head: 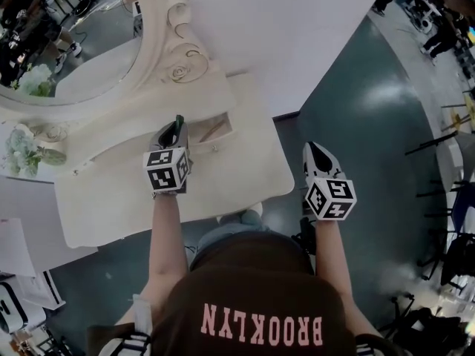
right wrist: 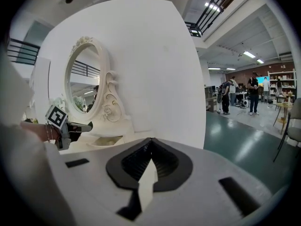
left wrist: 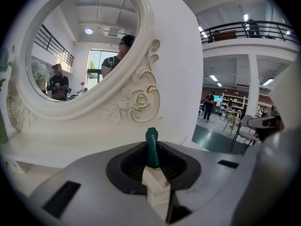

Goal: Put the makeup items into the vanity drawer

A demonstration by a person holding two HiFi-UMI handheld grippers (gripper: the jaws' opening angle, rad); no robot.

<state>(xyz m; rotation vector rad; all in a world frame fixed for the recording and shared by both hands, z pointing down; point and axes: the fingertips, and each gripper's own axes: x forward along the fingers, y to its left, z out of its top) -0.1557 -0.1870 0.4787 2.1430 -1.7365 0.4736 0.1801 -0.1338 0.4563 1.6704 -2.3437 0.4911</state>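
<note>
My left gripper [head: 177, 130] hovers over the cream vanity top [head: 223, 180], shut on a slim dark green makeup tube [left wrist: 151, 146] that sticks out past its jaws toward the mirror. The tube's tip [head: 179, 120] lies just left of a small open drawer [head: 223, 136] holding something tan. In the right gripper view the left gripper [right wrist: 75, 127] shows beside that drawer [right wrist: 104, 142]. My right gripper [head: 318, 154] hangs over the floor to the right of the vanity, shut, with nothing between its jaws [right wrist: 149, 155].
An oval mirror [head: 67, 43] in a carved frame stands at the vanity's back left, with pale flowers [head: 26, 150] beside it. A white wall panel [head: 297, 28] rises behind. Dark green floor [head: 371, 124] lies to the right, with racks and chairs [head: 453, 199] farther off.
</note>
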